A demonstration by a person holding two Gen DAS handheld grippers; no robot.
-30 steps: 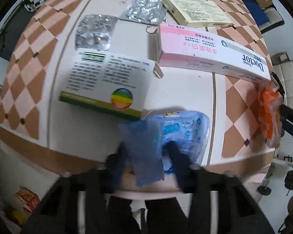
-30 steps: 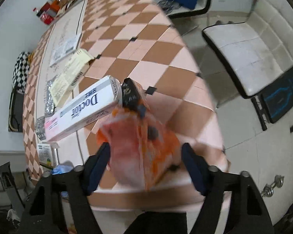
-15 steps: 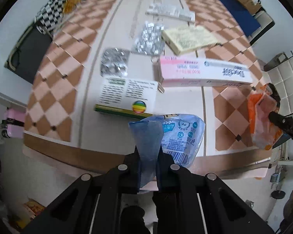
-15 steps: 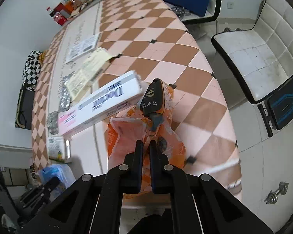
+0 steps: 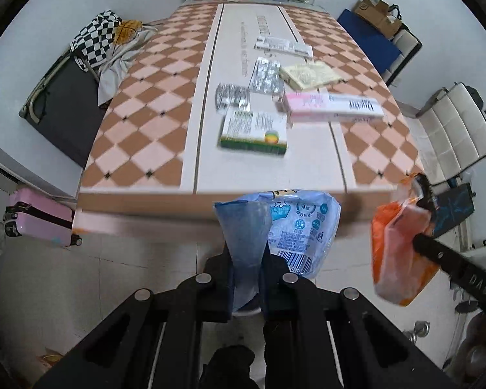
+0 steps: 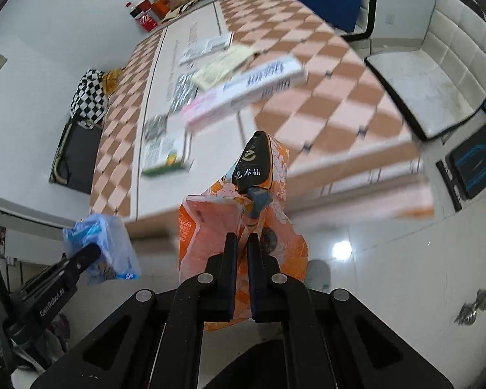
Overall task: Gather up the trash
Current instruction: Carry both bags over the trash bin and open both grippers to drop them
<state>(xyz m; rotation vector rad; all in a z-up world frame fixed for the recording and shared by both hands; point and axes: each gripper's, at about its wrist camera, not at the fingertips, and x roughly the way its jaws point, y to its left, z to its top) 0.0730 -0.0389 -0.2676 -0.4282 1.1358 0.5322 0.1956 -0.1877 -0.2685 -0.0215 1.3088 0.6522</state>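
My left gripper [image 5: 247, 259] is shut on a crumpled blue plastic wrapper [image 5: 295, 227] and holds it in the air in front of the table's near edge. It also shows in the right wrist view [image 6: 103, 246]. My right gripper [image 6: 241, 246] is shut on an orange snack bag [image 6: 269, 194] with a black top, also off the table over the floor. The orange bag shows at the right of the left wrist view [image 5: 395, 253].
The checkered table [image 5: 139, 123] holds a green and white box [image 5: 254, 131], a pink and white box [image 5: 330, 107], foil blister packs [image 5: 265, 76], a yellow packet [image 5: 309, 74] and a leaflet [image 5: 283, 44]. A pink suitcase [image 5: 39, 220] stands left, a white bench [image 6: 431, 74] right.
Both grippers closed on their wrappers, lifted them off the table and pulled back past its near edge. The table's items look smaller and farther.
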